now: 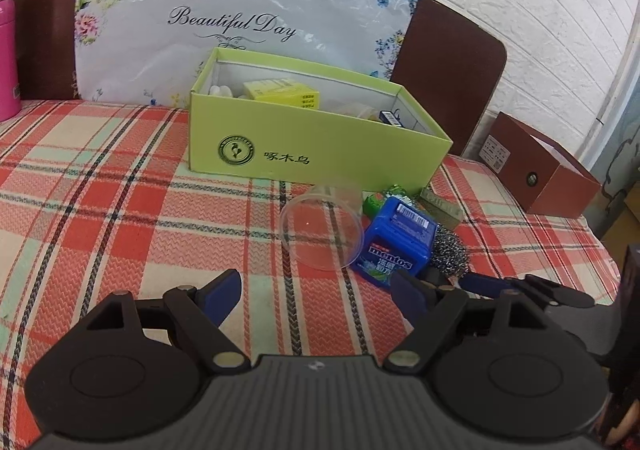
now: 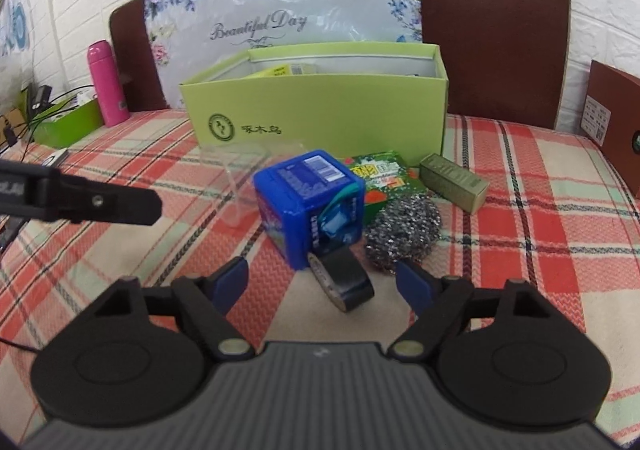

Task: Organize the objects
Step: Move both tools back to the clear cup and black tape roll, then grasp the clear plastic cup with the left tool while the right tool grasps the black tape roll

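A black tape roll (image 2: 347, 282) stands on edge on the plaid bed (image 2: 520, 210), just before the blue Mentos box (image 2: 310, 198), between the right gripper (image 2: 324, 280) fingers, which seem not to touch it. The left gripper (image 1: 316, 290) is wide open and empty, near the tipped clear cup (image 1: 320, 230) before the green box (image 1: 304, 134).

Plaid bed (image 2: 520, 186): green box (image 2: 320, 110) center; clear cup (image 1: 320, 228), blue Mentos tub (image 2: 308, 202), scourer (image 2: 404, 230), tape roll (image 2: 344, 278) w/ small packs in front.

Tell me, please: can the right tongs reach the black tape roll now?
Probably yes. The right tongs stand open, and the black tape roll lies just ahead between the fingers, with nothing in front; the blue mentos box sits behind it.
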`<state>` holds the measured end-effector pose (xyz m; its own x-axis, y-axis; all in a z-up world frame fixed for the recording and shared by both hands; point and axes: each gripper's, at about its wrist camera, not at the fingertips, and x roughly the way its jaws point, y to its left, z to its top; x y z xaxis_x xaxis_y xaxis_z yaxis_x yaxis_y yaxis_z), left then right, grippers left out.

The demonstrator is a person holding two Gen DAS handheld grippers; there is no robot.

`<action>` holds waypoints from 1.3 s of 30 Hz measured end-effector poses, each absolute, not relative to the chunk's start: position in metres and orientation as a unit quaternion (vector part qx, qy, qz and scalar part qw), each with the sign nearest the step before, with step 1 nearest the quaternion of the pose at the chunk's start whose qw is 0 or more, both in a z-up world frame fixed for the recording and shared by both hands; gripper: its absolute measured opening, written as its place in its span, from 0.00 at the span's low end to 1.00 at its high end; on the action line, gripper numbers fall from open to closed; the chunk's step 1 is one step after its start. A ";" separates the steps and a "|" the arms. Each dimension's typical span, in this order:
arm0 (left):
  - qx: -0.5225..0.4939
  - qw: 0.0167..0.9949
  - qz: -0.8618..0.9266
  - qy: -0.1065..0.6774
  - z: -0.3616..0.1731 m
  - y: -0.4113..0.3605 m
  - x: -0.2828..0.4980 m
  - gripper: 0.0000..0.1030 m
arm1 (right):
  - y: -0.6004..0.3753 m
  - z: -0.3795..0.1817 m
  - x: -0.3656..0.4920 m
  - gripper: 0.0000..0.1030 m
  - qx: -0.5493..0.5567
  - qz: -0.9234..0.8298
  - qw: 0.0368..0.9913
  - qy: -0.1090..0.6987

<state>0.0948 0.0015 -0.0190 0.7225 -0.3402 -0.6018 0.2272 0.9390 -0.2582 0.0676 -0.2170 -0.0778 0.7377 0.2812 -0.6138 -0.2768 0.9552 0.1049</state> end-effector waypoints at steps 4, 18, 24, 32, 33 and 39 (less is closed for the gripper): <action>-0.070 0.932 -0.155 0.319 -0.011 -0.007 0.110 0.82 | -0.221 -0.082 0.073 0.42 0.022 0.148 0.927 0.344; -0.084 0.908 -0.166 0.375 -0.029 -0.023 0.186 0.63 | -0.201 -0.072 0.029 0.19 0.006 0.211 0.913 0.350; -0.100 0.908 -0.152 0.376 -0.031 0.006 0.155 0.59 | -0.192 -0.072 0.031 0.23 -0.004 0.214 0.912 0.350; -0.118 0.911 -0.094 0.385 -0.036 0.031 0.127 0.69 | -0.186 -0.076 0.038 0.41 -0.009 0.222 0.904 0.365; -0.114 0.910 -0.093 0.388 -0.037 0.030 0.131 0.69 | -0.185 -0.077 0.038 0.41 -0.012 0.223 0.903 0.367; -0.113 0.908 -0.104 0.389 -0.039 0.026 0.136 0.69 | -0.185 -0.083 0.036 0.41 -0.018 0.222 0.899 0.378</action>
